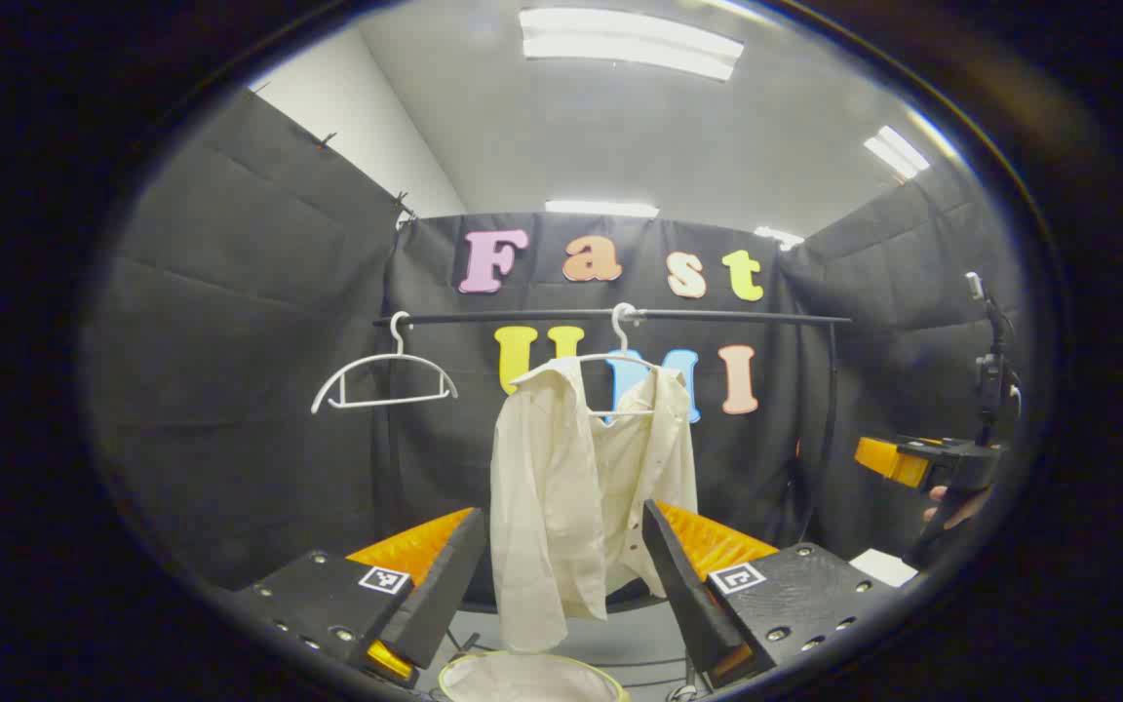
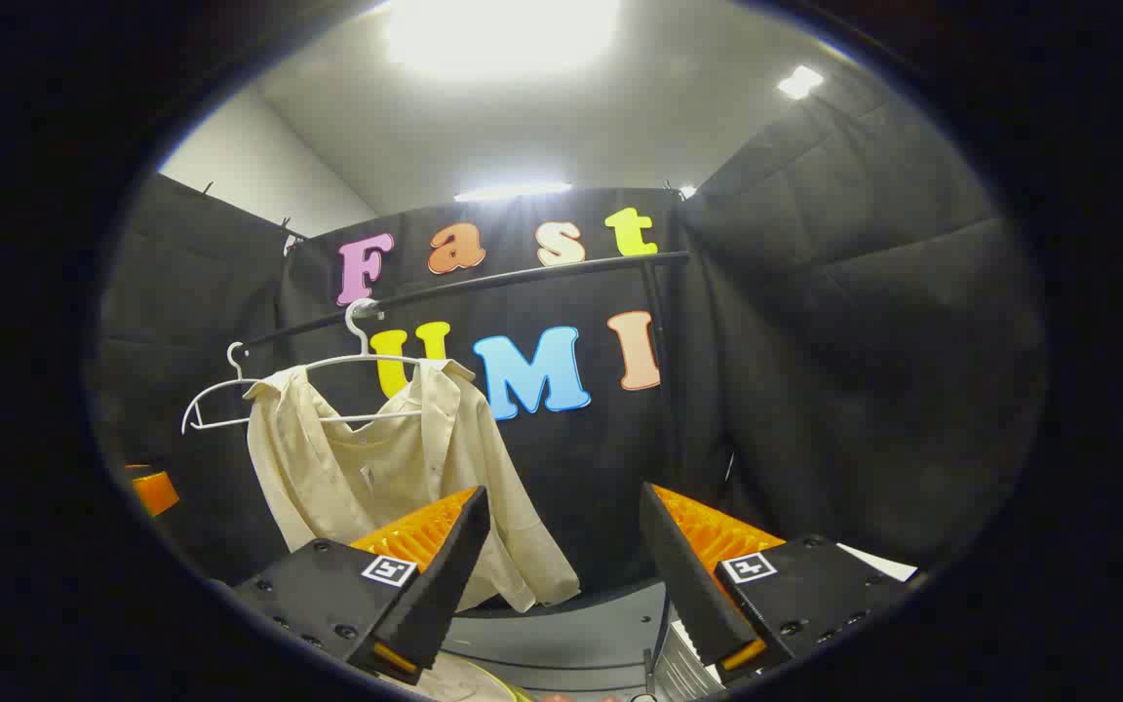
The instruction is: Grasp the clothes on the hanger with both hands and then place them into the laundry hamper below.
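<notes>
The left claw (image 1: 561, 575) is spread wide, its fingers either side of the hanging cream shirt (image 1: 581, 487) without pressing it. The right claw (image 2: 561, 575) is also spread, empty, with the shirt off to its left. The shirt hangs on a white hanger (image 1: 620, 366) on the black rail (image 1: 737, 316), above the hamper's rim (image 1: 532, 673).

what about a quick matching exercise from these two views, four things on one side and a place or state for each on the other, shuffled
Things:
1. cream shirt
2. empty white hanger
3. left gripper
4. laundry hamper

Places or states:
A. open, fingers either side of the hanging cloth in its own view
B. low down, under the shirt
C. bare, on the rail beside the other hanger
D. draped on a hanger, unbuttoned

Pairs: 1-D, 2-C, 3-A, 4-B
</notes>
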A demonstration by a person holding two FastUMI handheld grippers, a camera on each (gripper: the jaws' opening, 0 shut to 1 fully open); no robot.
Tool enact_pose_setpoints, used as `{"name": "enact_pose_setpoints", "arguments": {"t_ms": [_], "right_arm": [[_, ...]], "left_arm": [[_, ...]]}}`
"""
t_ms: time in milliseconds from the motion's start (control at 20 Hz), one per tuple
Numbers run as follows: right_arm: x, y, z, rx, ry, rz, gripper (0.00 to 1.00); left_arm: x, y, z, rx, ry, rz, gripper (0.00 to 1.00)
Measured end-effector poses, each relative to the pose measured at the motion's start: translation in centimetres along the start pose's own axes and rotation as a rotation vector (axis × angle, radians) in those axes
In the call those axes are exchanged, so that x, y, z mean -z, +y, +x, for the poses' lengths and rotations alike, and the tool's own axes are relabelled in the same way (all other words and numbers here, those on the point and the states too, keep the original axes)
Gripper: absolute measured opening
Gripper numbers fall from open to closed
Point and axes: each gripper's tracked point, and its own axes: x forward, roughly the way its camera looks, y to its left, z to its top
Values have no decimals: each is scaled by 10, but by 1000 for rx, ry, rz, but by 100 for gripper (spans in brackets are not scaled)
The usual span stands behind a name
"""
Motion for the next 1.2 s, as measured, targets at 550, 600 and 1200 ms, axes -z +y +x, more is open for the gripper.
{"name": "enact_pose_setpoints", "arguments": {"t_ms": [550,600,1200], "right_arm": [[16,-46,-10,55,29,-25,98],[19,-49,-13,59,35,-24,98],[26,-25,12,-3,62,-26,98]], "left_arm": [[27,-6,20,-19,46,-57,94],[31,-7,20,-20,56,-55,94],[27,-22,42,-30,70,-37,94]]}}
